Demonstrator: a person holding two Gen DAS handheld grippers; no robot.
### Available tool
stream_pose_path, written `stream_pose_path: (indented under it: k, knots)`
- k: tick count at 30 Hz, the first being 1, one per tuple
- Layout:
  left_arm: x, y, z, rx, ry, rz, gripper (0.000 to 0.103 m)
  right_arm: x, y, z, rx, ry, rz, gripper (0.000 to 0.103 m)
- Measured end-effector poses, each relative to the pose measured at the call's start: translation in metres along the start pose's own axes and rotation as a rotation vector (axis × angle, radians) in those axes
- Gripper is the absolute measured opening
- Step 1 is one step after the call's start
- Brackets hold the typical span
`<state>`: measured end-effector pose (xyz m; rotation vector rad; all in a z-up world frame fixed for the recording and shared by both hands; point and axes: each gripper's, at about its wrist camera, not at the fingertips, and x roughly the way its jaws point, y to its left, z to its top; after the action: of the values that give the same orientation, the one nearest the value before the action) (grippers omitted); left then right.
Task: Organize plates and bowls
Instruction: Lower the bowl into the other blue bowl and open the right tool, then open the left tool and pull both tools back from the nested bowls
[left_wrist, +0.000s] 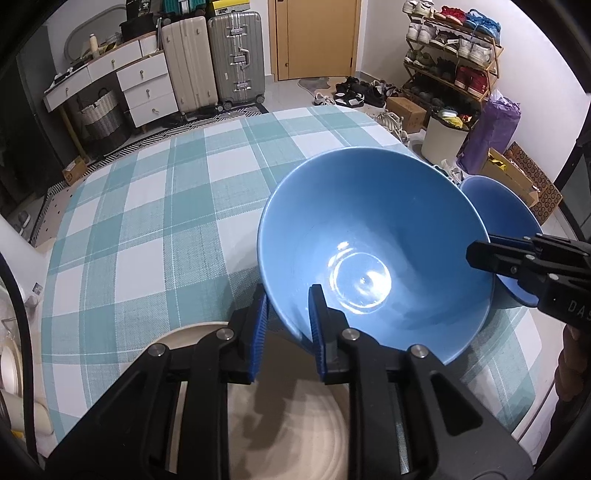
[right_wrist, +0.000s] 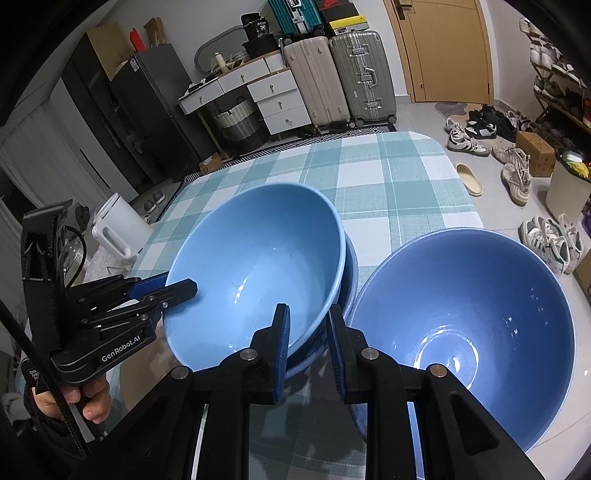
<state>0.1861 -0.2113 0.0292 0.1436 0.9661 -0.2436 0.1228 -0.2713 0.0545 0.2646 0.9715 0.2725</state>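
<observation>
i see two stacks of blue bowls on the checked tablecloth (left_wrist: 155, 206), both towards its near right part.

left gripper (left_wrist: 286, 325): jaws narrow, closed on the near rim of the light blue bowl (left_wrist: 373, 240). one blue pad is inside the wall, the other outside. in the right wrist view the same gripper (right_wrist: 166, 290) comes in from the left and its fingers straddle that bowl's left rim (right_wrist: 258, 266). a hand (right_wrist: 86, 400) holds its grip below.

the light blue bowl is tilted, its far side higher. it sits nested in another blue bowl (right_wrist: 349, 269), whose rim shows as a darker band along its right side.

right gripper (right_wrist: 308, 343): jaws narrow. one pad is inside the near rim of the nested pair, the other outside. i cannot tell from this view whether the pads press on one wall or both. from the left wrist view this gripper (left_wrist: 476, 254) reaches in from the right over the light blue bowl's right rim.

darker blue bowl (right_wrist: 465, 325): upright, just beside the nested pair on the right, near the tablecloth's right edge; whether the rims touch i cannot tell. left view shows only a slice of it (left_wrist: 495, 210) behind the light one.

beige plate (left_wrist: 295, 424): at the near edge, under the left gripper.
</observation>
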Motion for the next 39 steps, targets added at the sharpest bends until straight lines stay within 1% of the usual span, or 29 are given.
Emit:
stream_pose_path:
  k: [7,13,14,16,17,18,22,24,25,26,27,28,29,30,31,33,34,37,38,39]
  knots:
    - [0.005,0.000,0.000,0.017,0.003,0.008,0.020,0.000,-0.001,0.000,0.001,-0.001,-0.007,0.021]
    - [0.003,0.002,0.001,-0.006,0.015,-0.010,0.020,-0.001,-0.003,0.001,0.002,0.004,-0.001,0.022]
    - [0.003,0.003,0.000,-0.011,0.016,-0.011,0.021,-0.001,-0.003,0.002,0.000,0.007,0.000,0.023]
    - [0.002,0.006,0.001,-0.023,0.017,-0.015,0.022,-0.002,-0.003,0.002,-0.007,0.001,-0.004,0.033]
    - [0.002,0.008,0.001,-0.029,0.017,-0.018,0.023,-0.003,-0.002,0.003,-0.012,-0.004,-0.012,0.035]
    - [0.002,0.011,0.001,-0.038,0.019,-0.024,0.026,-0.004,-0.002,0.004,-0.017,-0.010,-0.020,0.038]
    - [-0.004,0.020,0.001,-0.075,0.007,-0.050,0.038,-0.009,-0.003,0.005,-0.024,-0.018,-0.017,0.045]
    - [-0.009,0.022,0.000,-0.089,-0.002,-0.068,0.051,-0.010,-0.005,0.004,-0.018,-0.021,-0.012,0.049]
    - [-0.011,0.022,0.000,-0.097,-0.005,-0.078,0.055,-0.011,-0.005,0.004,-0.016,-0.021,-0.013,0.051]
    - [-0.013,0.023,0.000,-0.105,-0.008,-0.088,0.063,-0.012,-0.006,0.004,-0.013,-0.020,-0.011,0.053]
    - [-0.015,0.025,0.000,-0.114,-0.012,-0.099,0.071,-0.013,-0.006,0.003,-0.011,-0.021,-0.008,0.060]
    - [-0.017,0.025,-0.001,-0.121,-0.014,-0.103,0.074,-0.014,-0.006,0.002,-0.007,-0.024,-0.002,0.071]
    - [-0.019,0.025,-0.002,-0.125,-0.016,-0.106,0.079,-0.015,-0.006,0.001,-0.004,-0.028,0.002,0.077]
    - [-0.022,0.025,-0.002,-0.131,-0.020,-0.113,0.079,-0.017,-0.006,0.000,0.001,-0.035,0.010,0.084]
    - [-0.024,0.025,-0.003,-0.140,-0.023,-0.129,0.079,-0.020,-0.006,-0.001,0.007,-0.044,0.016,0.087]
    - [-0.028,0.023,-0.004,-0.151,-0.025,-0.164,0.084,-0.025,-0.006,-0.002,0.015,-0.057,0.020,0.088]
    - [-0.029,0.021,-0.005,-0.152,-0.027,-0.180,0.086,-0.028,-0.006,-0.003,0.018,-0.066,0.025,0.091]
    - [-0.035,0.010,-0.009,-0.136,-0.032,-0.173,0.095,-0.038,-0.007,-0.005,0.034,-0.100,0.007,0.095]
    - [-0.037,0.008,-0.009,-0.134,-0.036,-0.171,0.101,-0.042,-0.008,-0.006,0.043,-0.109,0.003,0.095]
    - [-0.038,0.005,-0.010,-0.134,-0.043,-0.172,0.102,-0.046,-0.010,-0.006,0.053,-0.118,0.006,0.095]
